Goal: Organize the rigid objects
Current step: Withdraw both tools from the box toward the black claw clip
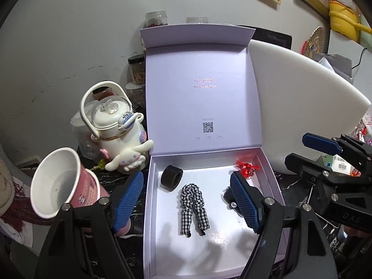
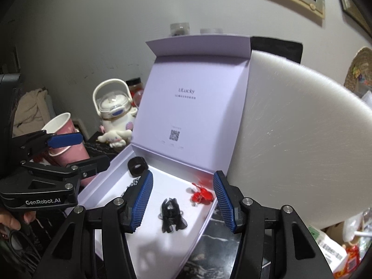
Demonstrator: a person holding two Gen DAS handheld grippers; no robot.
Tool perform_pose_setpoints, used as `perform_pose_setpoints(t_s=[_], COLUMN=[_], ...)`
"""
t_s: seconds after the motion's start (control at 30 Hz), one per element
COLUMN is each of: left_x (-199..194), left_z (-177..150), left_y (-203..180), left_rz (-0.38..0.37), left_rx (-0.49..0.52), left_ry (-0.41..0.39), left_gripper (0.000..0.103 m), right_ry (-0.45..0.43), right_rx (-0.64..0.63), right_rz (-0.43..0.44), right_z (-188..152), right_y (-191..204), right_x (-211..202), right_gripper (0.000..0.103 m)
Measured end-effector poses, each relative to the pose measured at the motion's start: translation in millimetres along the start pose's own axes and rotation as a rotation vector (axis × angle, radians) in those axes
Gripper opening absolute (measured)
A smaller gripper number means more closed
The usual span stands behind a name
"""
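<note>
An open lilac box point(image 1: 216, 246) lies on the dark table, its lid point(image 1: 197, 69) standing upright. Inside lie a black ring point(image 1: 171, 178), a checked scrunchie point(image 1: 193, 207), a black claw clip point(image 2: 172, 216) and a red clip point(image 2: 201, 194). My left gripper point(image 1: 186, 176) hovers over the box's left side, open and empty; the scrunchie lies on the floor below its gap. My right gripper point(image 2: 183, 176) hangs open above the box's right part. The black claw clip lies below, apart from its pads. Each gripper shows in the other's view: right gripper point(image 1: 296, 148), left gripper point(image 2: 93, 148).
A pink paper cup point(image 1: 65, 183) stands just left of the box, beside my left gripper's outer finger. A white cartoon-dog bottle point(image 1: 116, 137) and jars point(image 1: 137, 69) sit behind it. A large white foam board point(image 2: 290, 127) leans close on the box's right. A person's fingers point(image 2: 9, 220) hold the left gripper.
</note>
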State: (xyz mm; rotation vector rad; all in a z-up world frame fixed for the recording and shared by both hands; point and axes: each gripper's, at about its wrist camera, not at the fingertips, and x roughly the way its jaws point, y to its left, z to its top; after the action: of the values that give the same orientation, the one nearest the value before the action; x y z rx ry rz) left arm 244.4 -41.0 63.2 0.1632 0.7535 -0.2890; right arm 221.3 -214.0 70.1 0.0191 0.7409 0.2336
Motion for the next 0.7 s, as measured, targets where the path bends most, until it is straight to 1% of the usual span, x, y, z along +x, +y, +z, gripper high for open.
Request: perform_pose_setpoints(t_s=[0.03,0.1,0.17,0.27,0.4,0.57,0.63,0.67,0.7], left_x=[-3.8,-10.0,-17.4,-26.3,-35.6,-48.8,-52.6,-55.6,-59.1], left_z=[-1.2,-4.0,-6.9,-11.6,-20.4,-33.8,-38.3,-41.7,-45.2], left_y=[0.2,0.0,0.5,1.0,1.3,0.4,-0.2,-0.7,-1.1], left_rz=[-0.002,-0.006,-0.003,0.007,0.008,0.011,0.002,-0.002,-0.001], left_rx=[-0.002,-0.005,-0.007,-0.016,-0.019,-0.016,-0.015,-0.012,-0.012], left_ry=[-0.001,-0.009,-0.019,-0.022,-0.021,-0.028,-0.03,-0.034,-0.039], left_gripper=[0.081,0.087,0.091,0.092,0.092,0.092,0.097,0.103,0.103], right_ry=[-0.005,-0.012,-0.016,-0.02,-0.029,-0.013,-0.011,-0.008,-0.008], right_rx=[-0.001,-0.002,-0.001,0.004,0.025,0.028,0.031,0.033,0.034], right_rz=[-0.002,-0.004,-0.012,-0.019,-0.029,-0.044,-0.047,-0.047,-0.044], right_z=[-0.8,-2.9,-5.3,-8.9,-16.6,-29.8,-33.8,-36.6,-38.9], right_y=[1.2,2.2,3.7,5.6,5.3,9.6,10.8,12.0,12.8], right_x=[-4.5,-12.0,-18.7,-27.3,-40.5,-51.3,-54.9,-57.3,-59.5], right_gripper=[0.06,0.06,0.063,0.068,0.076,0.079,0.079,0.079,0.079])
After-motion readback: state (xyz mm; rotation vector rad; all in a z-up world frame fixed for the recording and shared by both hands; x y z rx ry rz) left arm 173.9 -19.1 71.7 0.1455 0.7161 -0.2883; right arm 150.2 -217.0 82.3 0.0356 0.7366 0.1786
